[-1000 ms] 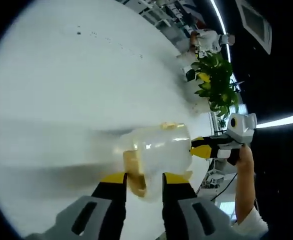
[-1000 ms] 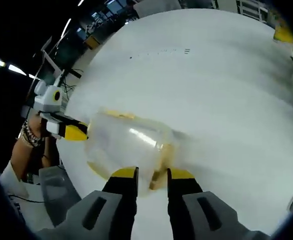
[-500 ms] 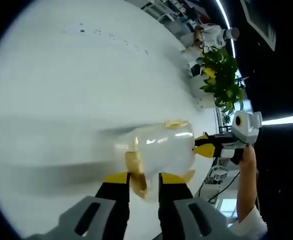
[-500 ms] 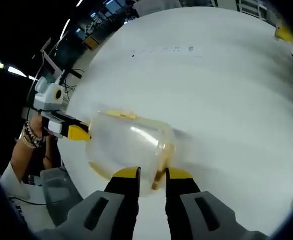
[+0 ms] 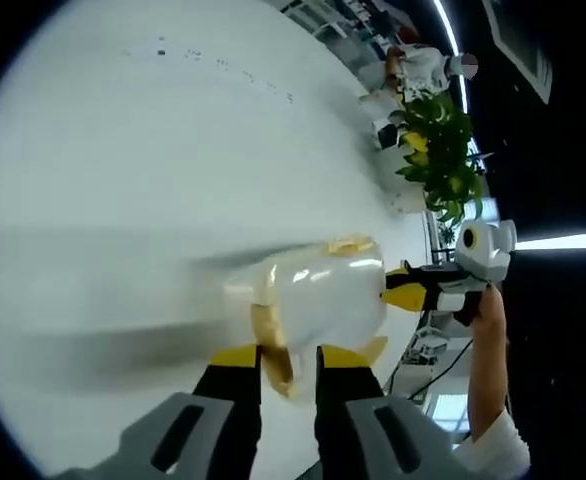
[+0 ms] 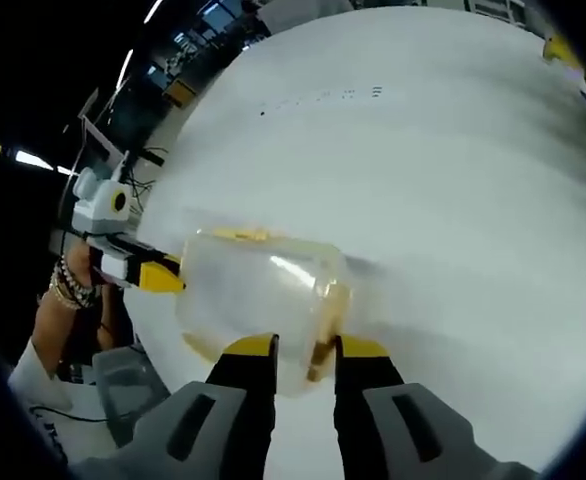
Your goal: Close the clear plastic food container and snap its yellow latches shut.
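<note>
The clear plastic food container [image 5: 318, 295] lies on the white table [image 5: 153, 170] with its lid on. My left gripper [image 5: 289, 357] is at its near end, jaws narrowed on a yellow latch [image 5: 273, 368]. From the right, the right gripper [image 5: 411, 293] touches the far end with its yellow tips. In the right gripper view the container [image 6: 258, 295] lies just ahead. My right gripper [image 6: 308, 350] has its jaws narrowed around the yellow latch [image 6: 325, 335] at that end. The left gripper [image 6: 151, 277] meets the far end from the left.
A leafy green plant [image 5: 438, 150] stands past the table's far edge, with a person [image 5: 413, 72] behind it. A hand with a beaded bracelet [image 6: 68, 290] holds the left gripper. A translucent bin [image 6: 123, 375] sits below the table edge. Small dark marks [image 6: 323, 97] dot the tabletop.
The left gripper's jaws have drawn slightly closer around the latch. Both views have shifted a little; the container stays in place between the two grippers.
</note>
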Tool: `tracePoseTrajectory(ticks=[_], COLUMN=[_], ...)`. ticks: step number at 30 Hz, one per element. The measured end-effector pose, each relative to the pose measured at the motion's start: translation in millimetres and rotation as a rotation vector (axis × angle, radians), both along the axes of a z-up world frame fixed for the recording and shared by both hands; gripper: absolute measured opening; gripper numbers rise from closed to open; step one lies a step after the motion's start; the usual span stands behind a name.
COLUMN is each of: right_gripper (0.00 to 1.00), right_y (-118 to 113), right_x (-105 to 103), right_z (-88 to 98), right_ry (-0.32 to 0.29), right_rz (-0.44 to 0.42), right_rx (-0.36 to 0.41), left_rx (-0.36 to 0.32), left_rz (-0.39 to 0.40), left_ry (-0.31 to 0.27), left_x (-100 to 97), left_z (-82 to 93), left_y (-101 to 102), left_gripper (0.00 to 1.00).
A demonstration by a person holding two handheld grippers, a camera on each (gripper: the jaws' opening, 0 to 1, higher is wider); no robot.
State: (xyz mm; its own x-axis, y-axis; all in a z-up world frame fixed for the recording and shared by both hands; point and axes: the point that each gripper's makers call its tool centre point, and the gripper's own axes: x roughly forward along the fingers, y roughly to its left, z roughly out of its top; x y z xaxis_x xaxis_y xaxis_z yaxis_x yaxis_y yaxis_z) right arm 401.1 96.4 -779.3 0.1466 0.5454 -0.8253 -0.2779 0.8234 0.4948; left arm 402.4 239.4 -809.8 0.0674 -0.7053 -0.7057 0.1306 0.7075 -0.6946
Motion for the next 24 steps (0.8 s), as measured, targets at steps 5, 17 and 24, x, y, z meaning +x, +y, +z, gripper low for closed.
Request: tracePoseTrajectory(ticks=[5,17,24], right_gripper=[0.19,0.20,0.20], right_y=[0,16,34], right_x=[3,-26,-39], right_z=[-1.3,-3.2,-3.4], right_ry=[-0.003,0.013,0.002], right_rz=[-0.008,-0.045,-0.027], right_rx=[-0.016,0.033,0.046], left_rx=[-0.001,0.025,0.057], left_rz=[-0.010,-0.042,-0.033], left_ry=[-0.005,-0.074,-0.101], left_x=[2.5,-10.4,-20.9], left_z=[3.0,14.3,18.3], left_y=[3,15,33], left_gripper=[0.13,0.16,0.17])
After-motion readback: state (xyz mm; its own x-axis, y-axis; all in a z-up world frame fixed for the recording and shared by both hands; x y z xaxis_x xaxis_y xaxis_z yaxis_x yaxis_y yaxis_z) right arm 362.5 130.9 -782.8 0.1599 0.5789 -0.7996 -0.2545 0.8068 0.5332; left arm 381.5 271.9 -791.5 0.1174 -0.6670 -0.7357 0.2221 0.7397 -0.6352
